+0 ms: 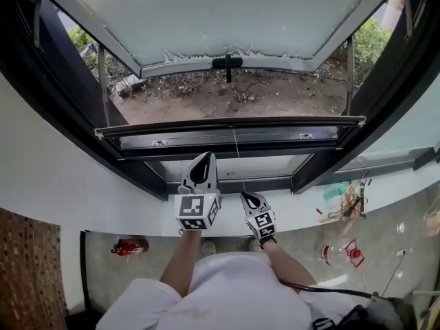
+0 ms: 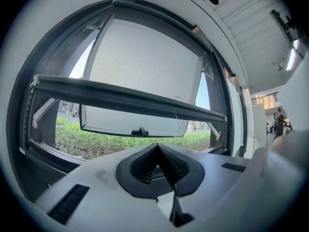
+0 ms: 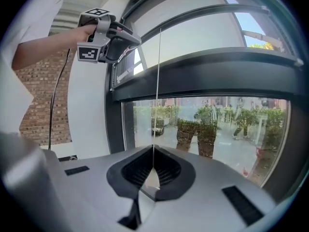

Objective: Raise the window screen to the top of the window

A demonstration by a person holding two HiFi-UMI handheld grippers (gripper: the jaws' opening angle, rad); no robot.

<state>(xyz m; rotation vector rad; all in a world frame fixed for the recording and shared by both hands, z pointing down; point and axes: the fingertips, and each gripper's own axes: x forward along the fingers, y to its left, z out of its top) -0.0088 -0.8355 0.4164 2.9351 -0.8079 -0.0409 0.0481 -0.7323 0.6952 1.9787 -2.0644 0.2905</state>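
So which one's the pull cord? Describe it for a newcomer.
A dark bar spans the open window. From its middle the cord drops into the shut right gripper. It's the only hair-thin pale line; the side stays are thicker rods.

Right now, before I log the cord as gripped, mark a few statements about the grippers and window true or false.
1. The right gripper is shut on the pull cord. True.
2. The left gripper has its jaws wide apart. False: they are together, with nothing seen between them.
3. The screen bar sits at the top of the window frame. False: it hangs partway up.
4. The window sash is swung outward. True.
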